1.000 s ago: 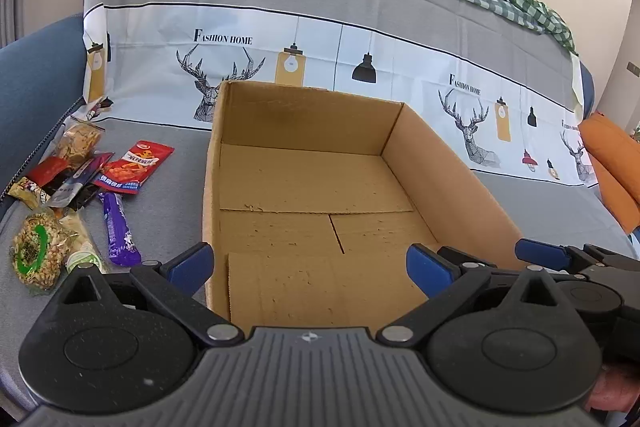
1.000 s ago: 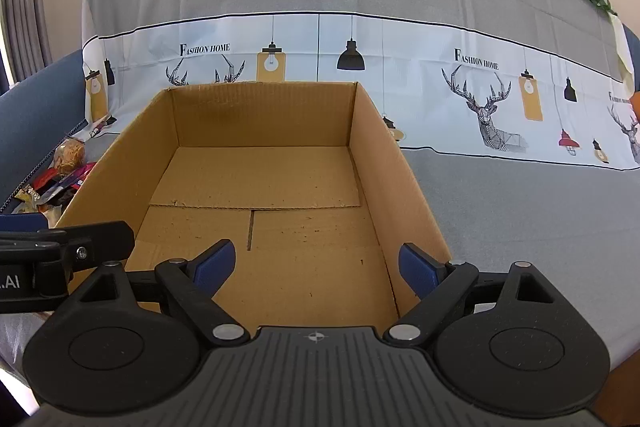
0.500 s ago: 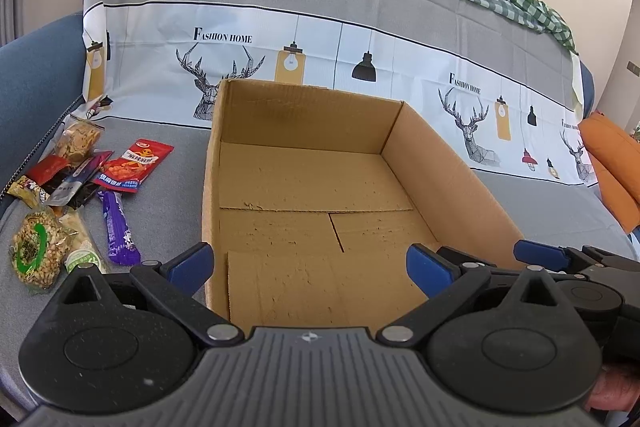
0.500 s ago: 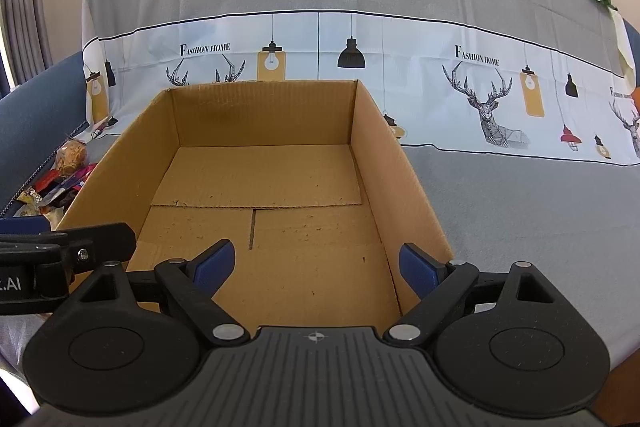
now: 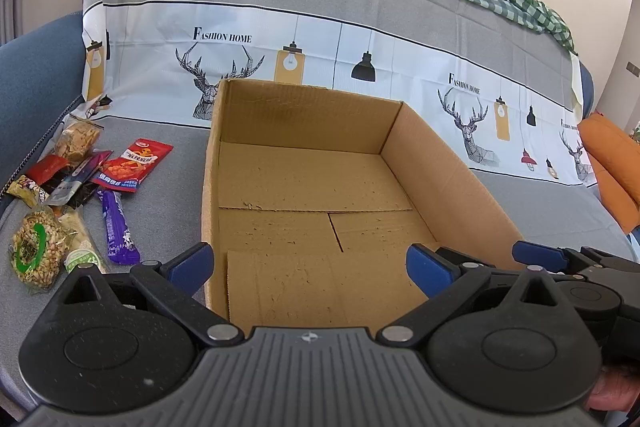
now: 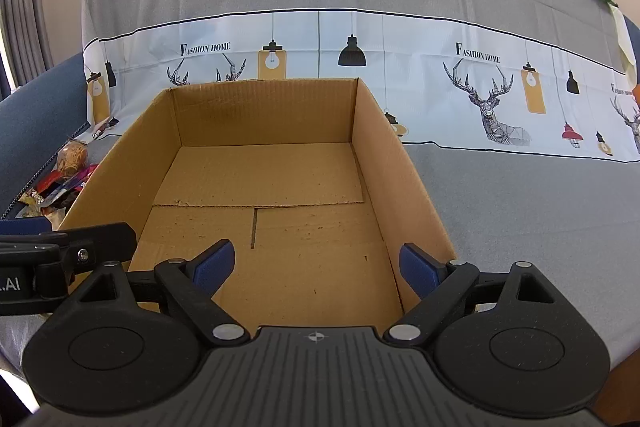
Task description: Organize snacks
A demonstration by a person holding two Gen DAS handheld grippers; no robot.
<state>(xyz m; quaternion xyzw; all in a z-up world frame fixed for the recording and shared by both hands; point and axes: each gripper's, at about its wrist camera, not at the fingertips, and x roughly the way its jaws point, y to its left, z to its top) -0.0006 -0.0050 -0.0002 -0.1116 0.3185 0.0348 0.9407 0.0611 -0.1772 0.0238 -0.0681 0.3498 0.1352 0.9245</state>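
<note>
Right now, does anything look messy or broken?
Nothing looks broken. The snack packets lie in a loose, overlapping heap on the sofa cover left of the cardboard box, which holds nothing yet. Both tongs are open.

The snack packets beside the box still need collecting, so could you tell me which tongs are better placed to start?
Probably the left tongs. The snack packets lie left of the cardboard box, near its open fingers. The right tongs, also open, face the box interior, its wall between them and the snacks.
</note>
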